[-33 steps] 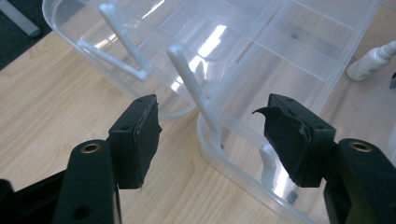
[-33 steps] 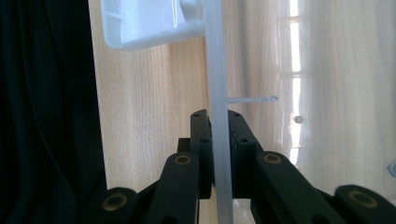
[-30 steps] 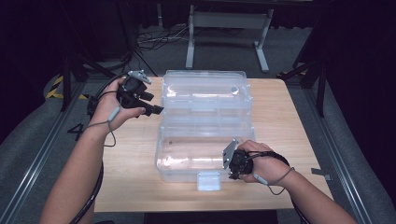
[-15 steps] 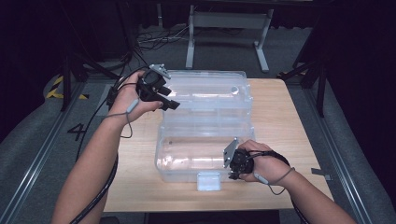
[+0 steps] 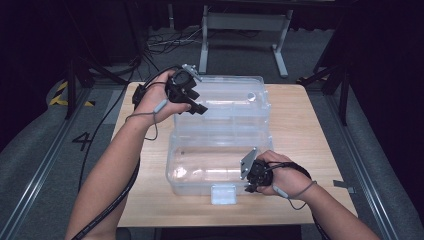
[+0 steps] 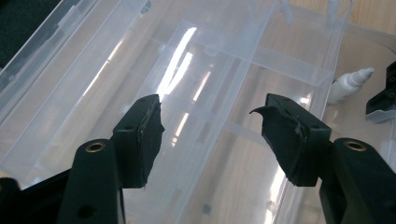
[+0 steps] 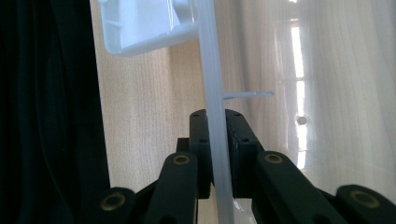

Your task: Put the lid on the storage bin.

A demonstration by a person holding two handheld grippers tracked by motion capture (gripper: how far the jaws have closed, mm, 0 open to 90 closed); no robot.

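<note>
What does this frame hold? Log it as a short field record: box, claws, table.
box: clear plastic box lying open, lid folded back toward the far side
latch: on the near wall
left claw: open, nothing between the jaws, over the lid
right claw: shut on the box's near wall
small item: white bottle beside the box
table: wooden

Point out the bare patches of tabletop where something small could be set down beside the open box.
The wooden table is bare right of the clear plastic box, from box wall to table edge. A thin strip lies free along the near edge left of the latch. It is crowded near the right gripper, clamped on the front wall, and the left gripper over the lid.
</note>
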